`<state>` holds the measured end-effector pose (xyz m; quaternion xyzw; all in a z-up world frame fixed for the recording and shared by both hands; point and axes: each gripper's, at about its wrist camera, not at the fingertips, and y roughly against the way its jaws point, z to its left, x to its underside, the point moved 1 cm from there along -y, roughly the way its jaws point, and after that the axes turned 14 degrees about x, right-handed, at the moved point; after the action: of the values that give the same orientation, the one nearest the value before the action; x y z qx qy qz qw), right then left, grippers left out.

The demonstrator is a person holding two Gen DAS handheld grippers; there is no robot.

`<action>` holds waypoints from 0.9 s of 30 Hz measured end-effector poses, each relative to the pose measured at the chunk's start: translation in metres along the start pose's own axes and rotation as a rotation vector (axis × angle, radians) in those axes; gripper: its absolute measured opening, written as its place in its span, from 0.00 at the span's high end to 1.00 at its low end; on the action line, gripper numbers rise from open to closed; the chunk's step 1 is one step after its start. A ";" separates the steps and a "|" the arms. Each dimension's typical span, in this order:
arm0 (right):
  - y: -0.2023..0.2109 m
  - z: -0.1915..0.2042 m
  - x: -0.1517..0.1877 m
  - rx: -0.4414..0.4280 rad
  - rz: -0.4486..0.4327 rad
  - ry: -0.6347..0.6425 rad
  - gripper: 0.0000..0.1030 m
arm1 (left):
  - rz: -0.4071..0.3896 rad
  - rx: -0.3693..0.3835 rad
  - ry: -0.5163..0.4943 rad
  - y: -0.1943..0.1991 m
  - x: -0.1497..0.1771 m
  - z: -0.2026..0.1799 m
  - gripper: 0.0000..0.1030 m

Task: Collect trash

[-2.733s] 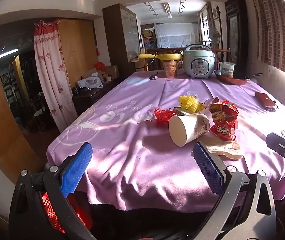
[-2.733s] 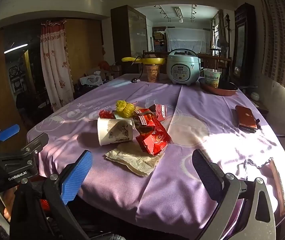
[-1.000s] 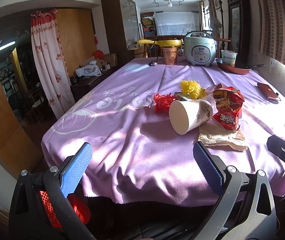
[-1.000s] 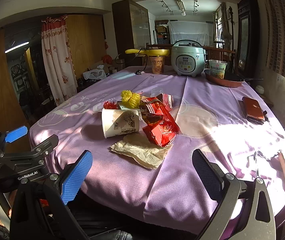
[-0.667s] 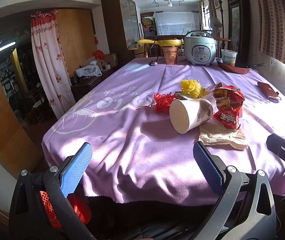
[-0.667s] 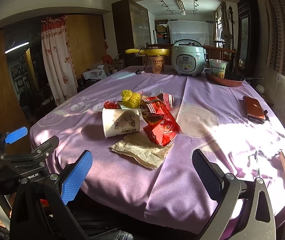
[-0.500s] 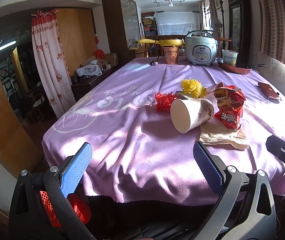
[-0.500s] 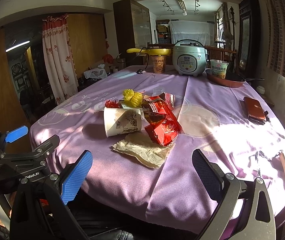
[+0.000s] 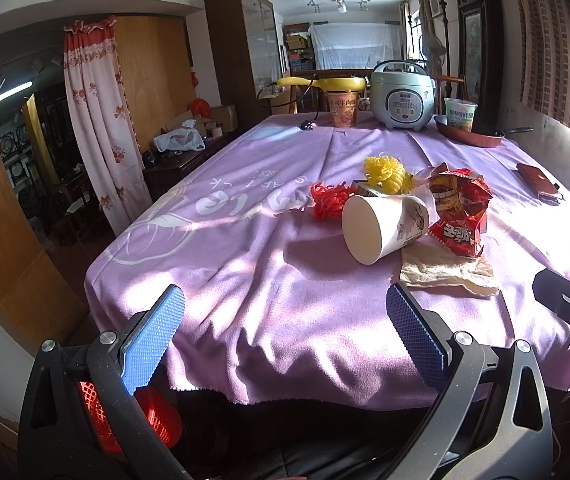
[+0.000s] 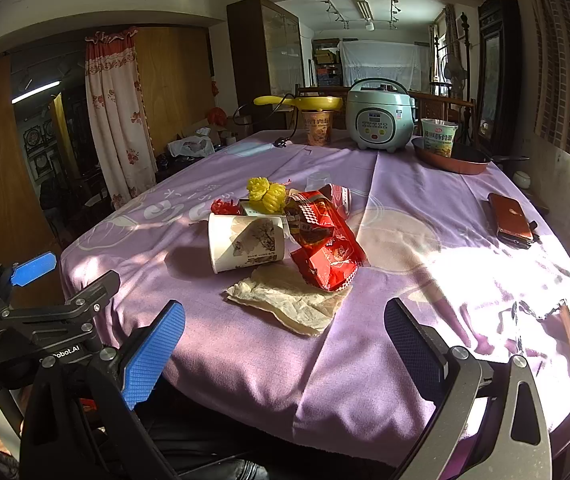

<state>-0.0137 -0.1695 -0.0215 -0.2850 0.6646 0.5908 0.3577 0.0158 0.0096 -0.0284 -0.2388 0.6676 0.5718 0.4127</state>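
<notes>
Approaching stage: both hand-held grippers, left [image 9: 285, 328] and right [image 10: 285, 330], jaws apart, empty, short of the desk [image 10: 405, 208]. Trash mid-desk; tipped paper cup [image 10: 245, 242] likely first grab.

A purple-clothed table [image 10: 405, 344] carries a tipped paper cup [image 10: 245, 249], crumpled napkin [image 10: 289, 304], red snack bag [image 10: 325, 252].

left gripper [image 9: 285, 336] at the bottom of its own wrist view, jaws spread wide, blue pads [image 9: 153, 338] angled outward, nothing between them; right gripper [image 10: 285, 338] likewise at bottom of its frame, jaws wide apart and empty; left gripper's black body also shows at lower left of the right wrist view, right gripper's edge at the right margin of the left wrist view
</notes>
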 end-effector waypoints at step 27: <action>-0.003 0.002 0.001 -0.003 0.006 0.002 0.05 | 0.005 -0.002 -0.002 -0.002 0.004 0.002 0.06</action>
<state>-0.0119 -0.1683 -0.0241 -0.2841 0.6648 0.5927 0.3549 0.0160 0.0113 -0.0327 -0.2372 0.6672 0.5739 0.4115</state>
